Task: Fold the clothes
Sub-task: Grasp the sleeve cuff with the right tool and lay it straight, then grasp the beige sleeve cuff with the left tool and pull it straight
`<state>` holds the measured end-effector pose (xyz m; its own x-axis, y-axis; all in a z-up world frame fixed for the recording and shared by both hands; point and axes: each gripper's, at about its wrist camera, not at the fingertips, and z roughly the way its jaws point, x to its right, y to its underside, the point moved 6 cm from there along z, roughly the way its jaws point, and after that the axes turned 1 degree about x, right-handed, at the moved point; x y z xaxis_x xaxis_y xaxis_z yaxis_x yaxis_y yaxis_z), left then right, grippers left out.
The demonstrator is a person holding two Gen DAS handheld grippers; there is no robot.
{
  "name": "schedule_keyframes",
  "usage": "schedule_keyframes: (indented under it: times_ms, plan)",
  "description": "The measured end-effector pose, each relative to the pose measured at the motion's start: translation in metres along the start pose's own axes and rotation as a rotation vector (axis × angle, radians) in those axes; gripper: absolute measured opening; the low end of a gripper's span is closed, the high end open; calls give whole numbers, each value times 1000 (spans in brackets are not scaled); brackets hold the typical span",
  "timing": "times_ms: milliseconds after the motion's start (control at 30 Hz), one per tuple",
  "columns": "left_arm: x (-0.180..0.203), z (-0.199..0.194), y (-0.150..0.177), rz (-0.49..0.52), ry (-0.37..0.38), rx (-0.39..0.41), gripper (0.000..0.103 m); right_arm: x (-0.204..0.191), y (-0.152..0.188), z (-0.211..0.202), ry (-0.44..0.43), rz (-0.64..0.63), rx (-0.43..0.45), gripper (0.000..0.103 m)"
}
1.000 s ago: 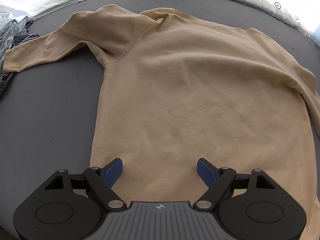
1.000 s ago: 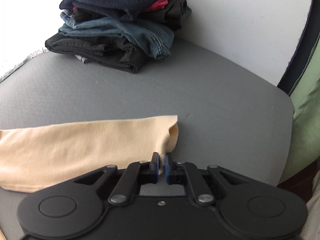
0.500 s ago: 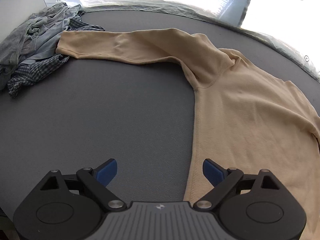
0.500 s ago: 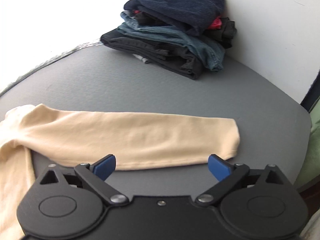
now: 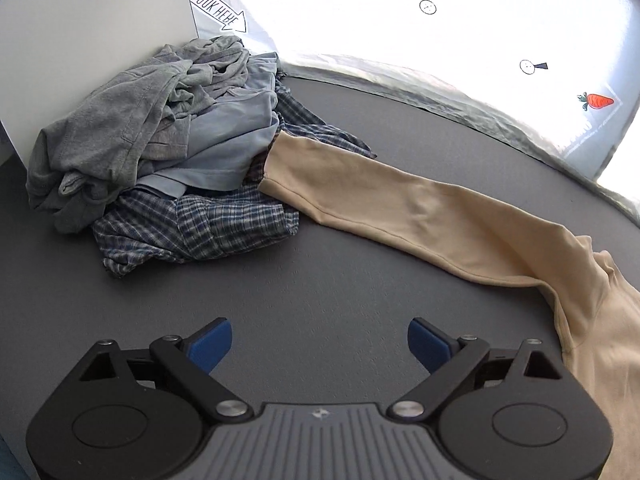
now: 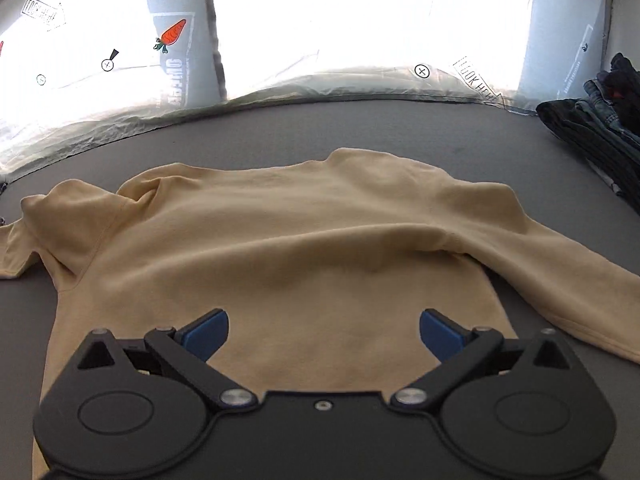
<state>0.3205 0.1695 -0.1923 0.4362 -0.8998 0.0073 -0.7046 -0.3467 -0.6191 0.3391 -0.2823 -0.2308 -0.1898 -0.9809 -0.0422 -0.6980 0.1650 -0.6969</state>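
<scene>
Lying flat, the shirt [image 6: 288, 264] runs its sleeve [image 5: 400, 208] toward upper left, ahead of the left gripper [image 5: 319, 344]; the right gripper [image 6: 324, 334] hovers mid-body; both jaws wide, empty.

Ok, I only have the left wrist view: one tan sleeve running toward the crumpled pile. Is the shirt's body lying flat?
Observer: Mostly. The tan shirt is spread on the grey table, with one ridge across the chest.
Operator: And the other sleeve?
Observer: The other sleeve angles out sideways, not yet folded in.
Operator: The right tool?
Observer: The right tool is open over the shirt's lower half and holds nothing.
</scene>
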Motion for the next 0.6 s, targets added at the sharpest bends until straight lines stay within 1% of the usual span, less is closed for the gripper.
schedule_keyframes:
  times_ms: [67, 167, 233, 333, 433, 500, 533, 567, 600]
  plan:
    - [-8, 16, -20, -1, 4, 8, 95, -24, 0, 12, -14, -30, -4, 103]
    - [-13, 45, -49, 19, 30, 20, 95, -37, 6, 22, -7, -46, -4, 103]
    - [-12, 66, -67, 50, 55, 27, 95, -40, 7, 25, 2, -39, 40, 103]
    - [-9, 96, -84, 78, 43, 15, 94, -41, 8, 27, 16, -25, 94, 103]
    - [-6, 120, -90, 52, 44, -16, 92, -40, 8, 28, 26, -17, 124, 103]
    - [-3, 130, -90, 35, 43, -39, 81, -40, 8, 29, 27, -15, 131, 103]
    - [-2, 135, -89, 28, 35, -48, 68, -40, 8, 29, 27, -15, 133, 103]
    - [-1, 138, -88, 32, -2, -50, 47, -40, 8, 29, 27, -15, 134, 103]
    - [0, 139, -87, 47, -34, -47, 34, -41, 8, 29, 28, -14, 135, 103]
